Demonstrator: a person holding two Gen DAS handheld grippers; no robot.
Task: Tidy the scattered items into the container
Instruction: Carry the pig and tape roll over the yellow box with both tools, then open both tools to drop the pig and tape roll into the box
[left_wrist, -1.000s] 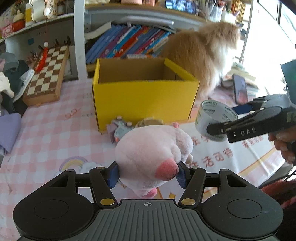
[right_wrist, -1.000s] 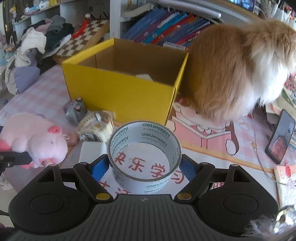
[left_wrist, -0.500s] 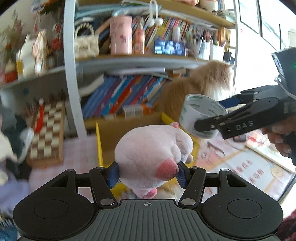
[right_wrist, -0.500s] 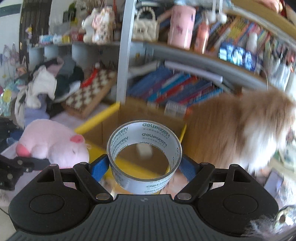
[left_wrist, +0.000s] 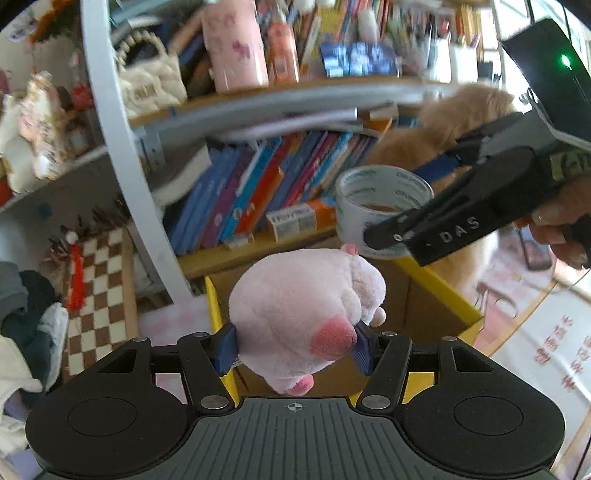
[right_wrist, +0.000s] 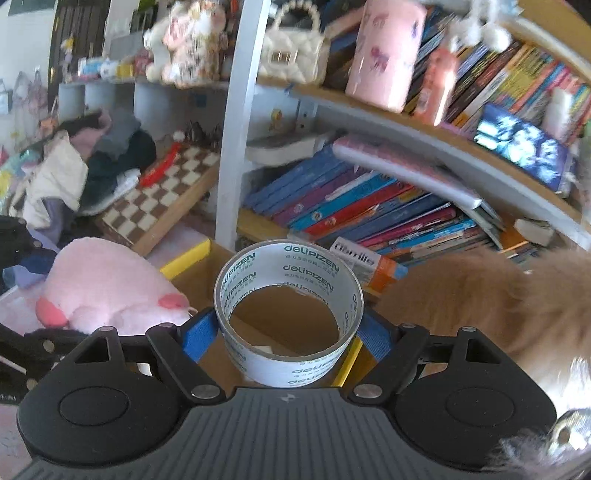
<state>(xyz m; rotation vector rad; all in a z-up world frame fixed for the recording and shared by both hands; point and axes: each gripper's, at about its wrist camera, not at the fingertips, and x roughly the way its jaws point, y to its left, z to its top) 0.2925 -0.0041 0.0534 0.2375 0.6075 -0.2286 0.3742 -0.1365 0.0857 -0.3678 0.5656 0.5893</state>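
My left gripper (left_wrist: 293, 345) is shut on a pink plush pig (left_wrist: 295, 314), held in the air over the near left part of the yellow cardboard box (left_wrist: 439, 284). My right gripper (right_wrist: 286, 334) is shut on a roll of clear tape (right_wrist: 288, 314) printed with green letters, hanging above the open box (right_wrist: 184, 260). In the left wrist view the tape roll (left_wrist: 380, 199) and the right gripper (left_wrist: 417, 201) hover above the box's right wall. From the right wrist the pig (right_wrist: 107, 288) appears at lower left. A small white item lies on the box floor.
An orange and white long-haired cat (left_wrist: 461, 118) sits right behind the box, close to the right gripper (right_wrist: 517, 295). A bookshelf (right_wrist: 369, 214) full of books stands behind. A chessboard (left_wrist: 99, 295) and a heap of clothes (right_wrist: 74, 170) lie at the left.
Both grippers have risen and moved forward with their loads, from in front of the box to above its opening. The table items near the box front have dropped out of view.
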